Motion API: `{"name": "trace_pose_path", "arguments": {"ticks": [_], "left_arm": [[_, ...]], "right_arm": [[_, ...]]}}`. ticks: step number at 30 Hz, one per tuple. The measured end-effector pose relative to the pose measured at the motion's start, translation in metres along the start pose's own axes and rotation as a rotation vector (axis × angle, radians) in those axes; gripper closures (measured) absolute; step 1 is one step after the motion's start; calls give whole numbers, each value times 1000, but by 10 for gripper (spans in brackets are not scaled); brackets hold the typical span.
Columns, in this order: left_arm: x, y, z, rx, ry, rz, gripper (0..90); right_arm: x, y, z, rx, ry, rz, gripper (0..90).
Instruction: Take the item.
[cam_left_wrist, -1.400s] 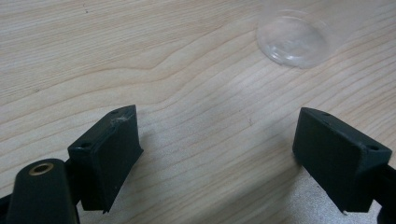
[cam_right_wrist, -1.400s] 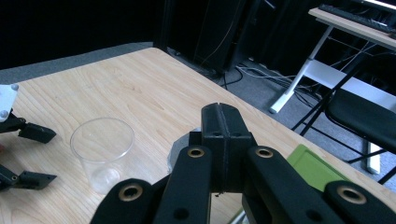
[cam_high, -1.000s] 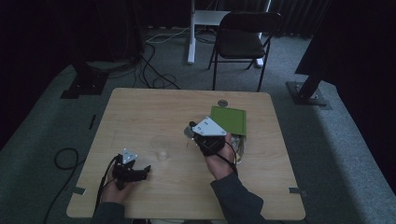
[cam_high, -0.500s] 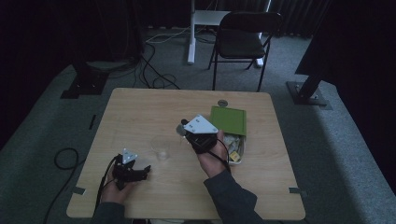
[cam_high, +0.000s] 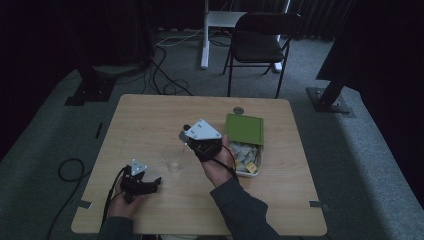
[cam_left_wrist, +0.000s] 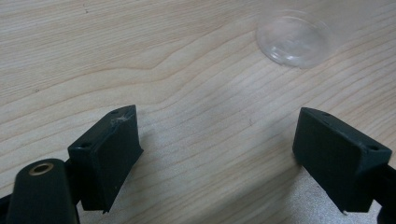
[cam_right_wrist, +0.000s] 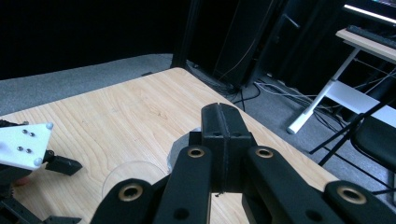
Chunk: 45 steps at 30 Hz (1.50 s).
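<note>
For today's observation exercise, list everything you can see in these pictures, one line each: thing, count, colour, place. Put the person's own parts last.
table: one, light wood, centre of the room.
cup: one, clear, mid-table between the grippers.
tin: one, pale, full of small packets, right of the cup.
lid: one, green, at the tin's far end.
disc: one, grey, near the far table edge.
chair: one, black, beyond the table.
left gripper: one, black, jaws open, low over the table's near left.
right gripper: one, black, jaws shut, raised beside the cup.
</note>
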<state>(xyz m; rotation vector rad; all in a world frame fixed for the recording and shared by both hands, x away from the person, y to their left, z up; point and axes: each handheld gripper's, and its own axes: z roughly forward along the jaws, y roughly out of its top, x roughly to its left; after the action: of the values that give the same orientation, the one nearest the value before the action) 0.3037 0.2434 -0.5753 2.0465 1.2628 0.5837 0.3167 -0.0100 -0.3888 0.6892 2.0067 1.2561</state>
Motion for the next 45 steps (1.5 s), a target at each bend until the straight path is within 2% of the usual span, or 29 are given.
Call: {"name": "trace_pose_path", "arguments": {"ticks": [8,17,25,29,30,31,32,38,43,45], "left_arm": [[0,0,0,0,0,0,157],[0,0,0,0,0,-1,158],[0,0,0,-2,0,-4,157],[0,0,0,-3,0,-4,158],[0,0,0,-2,0,-2,158],[0,0,0,-2,0,-2,157],[0,0,0,-3,1,-2,157],[0,0,0,-1,0,-1,157],[0,0,0,-1,0,-1,157],[0,0,0,-2,1,-1,157]], "right_arm": [[12,4,16,13,29,-20,900],[20,0,33,42,37,-39,900],[28,-7,49,88,39,-68,900],[30,-9,54,104,58,-72,896],[31,-10,56,124,77,-70,818],[31,-10,56,124,77,-70,818],[32,-15,58,135,80,-62,704],[26,-23,49,136,57,-54,641],[23,-28,41,132,49,-53,628],[21,-34,30,129,45,-40,623]]}}
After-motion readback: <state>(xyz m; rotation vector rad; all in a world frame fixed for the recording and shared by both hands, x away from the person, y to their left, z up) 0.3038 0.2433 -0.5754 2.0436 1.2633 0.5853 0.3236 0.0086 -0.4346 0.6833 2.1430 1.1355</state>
